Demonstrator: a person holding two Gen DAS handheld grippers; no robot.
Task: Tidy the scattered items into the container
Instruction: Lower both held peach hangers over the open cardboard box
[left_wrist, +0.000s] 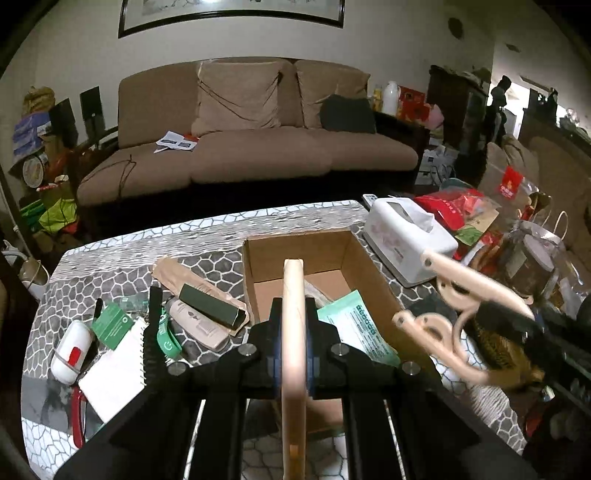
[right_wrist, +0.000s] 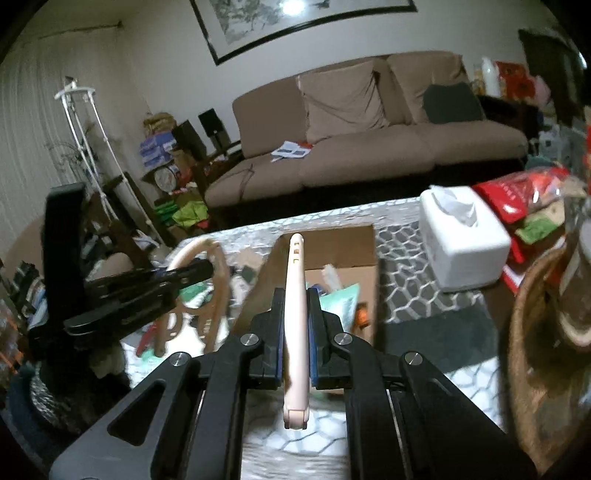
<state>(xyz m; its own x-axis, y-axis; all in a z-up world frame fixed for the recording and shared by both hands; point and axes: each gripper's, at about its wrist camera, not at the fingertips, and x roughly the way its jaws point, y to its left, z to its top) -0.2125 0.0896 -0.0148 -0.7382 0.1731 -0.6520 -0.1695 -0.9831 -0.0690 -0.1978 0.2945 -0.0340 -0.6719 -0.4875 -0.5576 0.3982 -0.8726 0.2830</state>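
My left gripper (left_wrist: 293, 314) is shut on a flat wooden ring piece (left_wrist: 293, 295), which I see edge-on above the near rim of the open cardboard box (left_wrist: 332, 254). From the right wrist view the same left gripper (right_wrist: 199, 271) and its wooden ring piece (right_wrist: 207, 295) hang left of the box (right_wrist: 343, 247). My right gripper (right_wrist: 295, 302) is shut on a pink-beige flat piece (right_wrist: 295, 280), also edge-on. In the left wrist view that piece (left_wrist: 454, 291) is blurred, with rivets and round cut-outs, and sits right of the box. A green-white packet (left_wrist: 354, 325) lies in the box.
Left of the box lie a dark green carton (left_wrist: 214, 306), a beige tube (left_wrist: 195, 325), a spiral notebook (left_wrist: 114, 376), a white case (left_wrist: 70, 354) and a brown paper bag (left_wrist: 173, 269). A white tissue box (left_wrist: 406, 240), red bags (left_wrist: 458, 206) and a jar (left_wrist: 532, 266) crowd the right.
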